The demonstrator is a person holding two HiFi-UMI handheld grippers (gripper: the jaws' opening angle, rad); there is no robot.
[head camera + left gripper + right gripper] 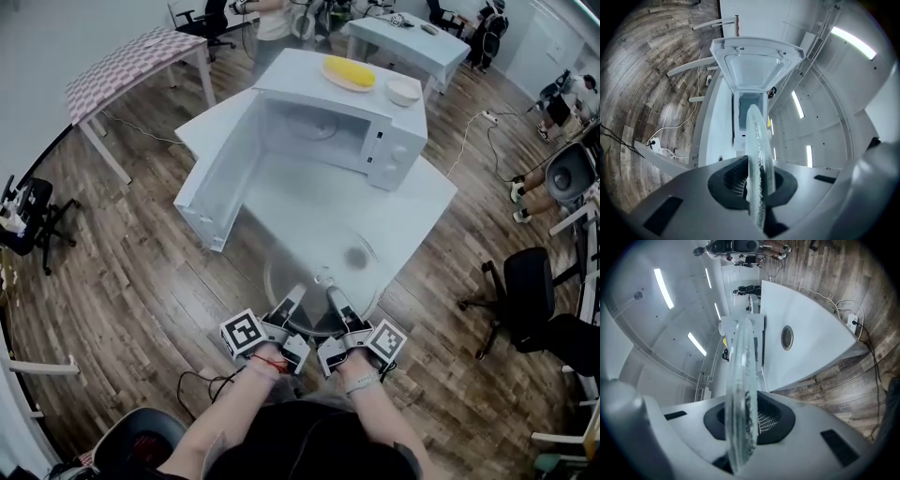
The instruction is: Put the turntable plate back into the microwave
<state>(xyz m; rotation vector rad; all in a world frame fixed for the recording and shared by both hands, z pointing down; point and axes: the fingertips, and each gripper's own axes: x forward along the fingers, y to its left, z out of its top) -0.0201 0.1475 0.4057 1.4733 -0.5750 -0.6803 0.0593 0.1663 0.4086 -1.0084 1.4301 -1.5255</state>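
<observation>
Over table [412, 202] edge, plate [314, 272] between jaws

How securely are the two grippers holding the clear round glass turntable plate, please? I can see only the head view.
Observer: In the left gripper view, the left gripper has its jaws shut on the clear round glass turntable plate, with the rim seated between the textured pads.
Operator: Thank you. And the right one?
Observer: The right gripper view shows the right gripper shut on the rim likewise, with the plate seen edge-on.
Operator: Is the plate aimed at the oven?
Observer: In the left gripper view, its edge lines up with the open cavity of the white microwave ahead.
</observation>
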